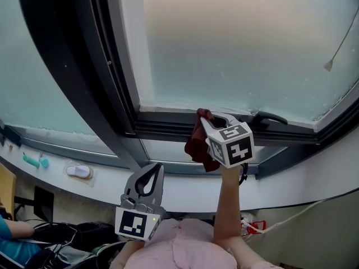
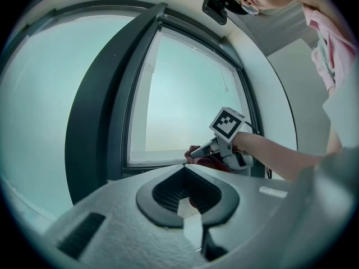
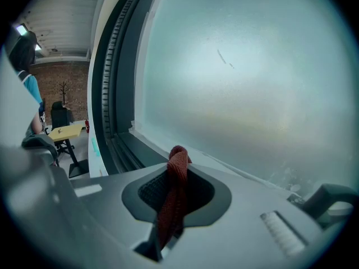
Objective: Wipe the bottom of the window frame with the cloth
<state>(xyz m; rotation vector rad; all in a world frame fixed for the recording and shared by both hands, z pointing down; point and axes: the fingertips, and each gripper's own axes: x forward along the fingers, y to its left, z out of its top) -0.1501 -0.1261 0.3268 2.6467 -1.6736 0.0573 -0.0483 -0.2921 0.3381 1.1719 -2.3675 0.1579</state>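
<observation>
A dark red cloth is pinched in my right gripper, which is shut on it and presses its top end against the dark bottom rail of the window frame; the rest of the cloth hangs below. In the right gripper view the cloth stands up between the closed jaws, just short of the frosted pane. My left gripper is lower and to the left, away from the frame, shut with nothing in it. From the left gripper view, the right gripper and the cloth show at the frame's bottom edge.
A dark window handle lies on the rail just right of the right gripper. A thick dark mullion runs down the left. On the white sill lie a teal object and a white object. A blind cord end hangs at the right.
</observation>
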